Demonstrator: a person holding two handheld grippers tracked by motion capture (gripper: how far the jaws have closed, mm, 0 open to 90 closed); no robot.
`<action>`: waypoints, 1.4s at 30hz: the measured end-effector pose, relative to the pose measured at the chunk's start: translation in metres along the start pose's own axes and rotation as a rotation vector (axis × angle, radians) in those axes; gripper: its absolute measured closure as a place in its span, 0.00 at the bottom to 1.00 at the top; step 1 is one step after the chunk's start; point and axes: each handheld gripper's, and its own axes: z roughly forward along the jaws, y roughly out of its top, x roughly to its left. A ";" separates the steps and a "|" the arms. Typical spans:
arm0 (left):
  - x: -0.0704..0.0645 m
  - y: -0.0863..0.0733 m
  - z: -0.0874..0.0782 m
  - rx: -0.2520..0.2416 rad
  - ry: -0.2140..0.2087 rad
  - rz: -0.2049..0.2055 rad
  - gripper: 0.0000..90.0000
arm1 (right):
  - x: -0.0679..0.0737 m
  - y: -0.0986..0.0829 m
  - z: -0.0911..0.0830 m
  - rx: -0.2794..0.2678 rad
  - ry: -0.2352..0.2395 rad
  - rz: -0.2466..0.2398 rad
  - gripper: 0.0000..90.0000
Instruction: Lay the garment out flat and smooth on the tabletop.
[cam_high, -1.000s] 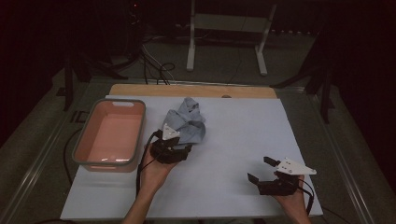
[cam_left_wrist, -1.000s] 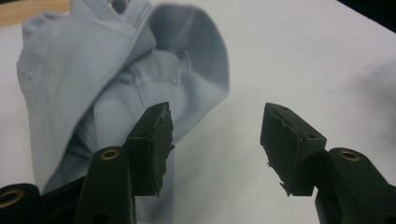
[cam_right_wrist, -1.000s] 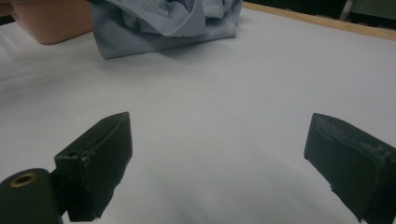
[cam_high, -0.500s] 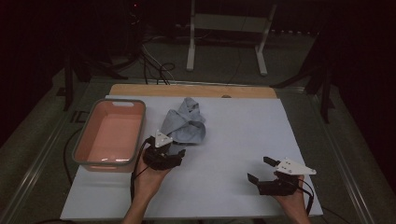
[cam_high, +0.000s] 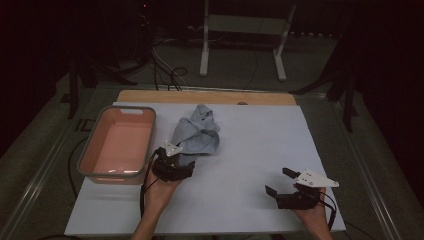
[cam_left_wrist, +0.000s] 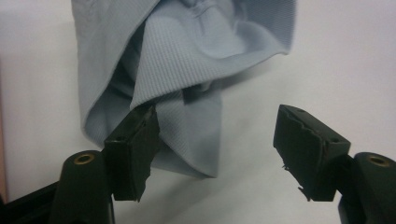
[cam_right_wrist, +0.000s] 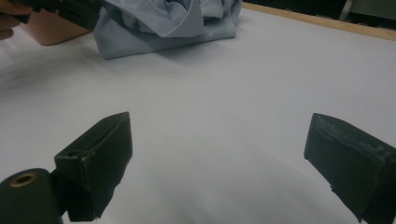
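Left gripper (cam_high: 172, 162), hand-held: jaws spread wide, nothing clamped between them, set at the 6 o'clock edge of the cloth; in the left gripper view (cam_left_wrist: 215, 149) one jaw tip sits against or just in front of the nearest fold, contact not certain, the other jaw stands off over bare sheet at 3 o'clock. Item: light blue cloth (cam_high: 196, 134), crumpled into a loose heap with overlapping folds, lying on the white sheet slightly toward 10 o'clock of the sheet's middle; fine ribbed weave legible in the left gripper view (cam_left_wrist: 187, 60); seen from the right gripper view (cam_right_wrist: 168, 21) as a low mound at 11 o'clock. Right gripper (cam_high: 280, 181), hand-held: jaws likewise parted and empty, resting low over bare sheet toward 4 o'clock of the cloth, well apart from it; its own view (cam_right_wrist: 217, 154) shows plain white surface between the jaws. Pink tub (cam_high: 90, 155), grey-rimmed, rectangular, interior bare, standing at 9 o'clock of the cloth, just beside the left gripper. White sheet (cam_high: 260, 145) covering the table top, a wooden strip (cam_high: 210, 97) exposed along its 12 o'clock edge. White frame stand (cam_high: 242, 37) on the floor beyond, at 12 o'clock, with dark cables (cam_high: 165, 65) nearby.
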 end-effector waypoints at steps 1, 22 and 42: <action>0.001 -0.001 0.000 -0.003 0.004 -0.008 0.34 | 0.000 0.000 0.000 -0.002 0.005 0.000 0.09; 0.004 0.006 0.033 0.089 -0.040 -0.012 0.68 | 0.000 0.000 0.000 0.000 0.003 0.000 0.09; -0.045 0.028 0.037 0.063 -0.322 0.041 0.98 | 0.000 0.000 0.000 0.002 -0.001 -0.003 0.09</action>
